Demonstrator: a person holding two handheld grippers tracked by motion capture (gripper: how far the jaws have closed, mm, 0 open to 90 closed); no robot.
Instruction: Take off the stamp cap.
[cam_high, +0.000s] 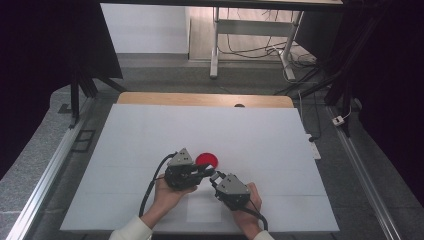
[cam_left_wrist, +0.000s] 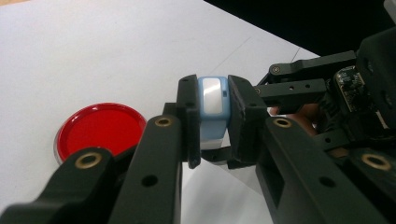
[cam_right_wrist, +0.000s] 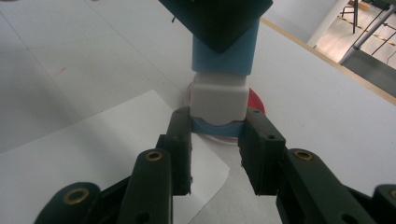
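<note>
We hold a small blue-and-white block (cam_left_wrist: 213, 109) between the two grippers, in the air just on our side of the red dish (cam_high: 206, 160); the left gripper (cam_left_wrist: 213, 122) is clenched on its blue body, the jaws pressing its two flat sides; the right gripper (cam_right_wrist: 215, 141) has its jaws around the white end (cam_right_wrist: 218, 101), close to it, but we cannot tell whether they already press it or stand a hair off. We judge the block light and rigid, a smooth plastic shell, so it may slip under a sideways tug; the flat blue sides give the surest hold, and the white end, which looks like a cap or a second part, wants a square, even pinch on its flat faces rather than its rounded corners; pulling it off line could twist it in the left jaws. Around the dish the table (cam_high: 150, 135) is bare white, save a sheet of paper (cam_right_wrist: 93, 140) lying on our side of the dish, under the grippers; the dish itself is the one thing near enough to be knocked, since it lies just beyond the block; nothing else stands in the way.
</note>
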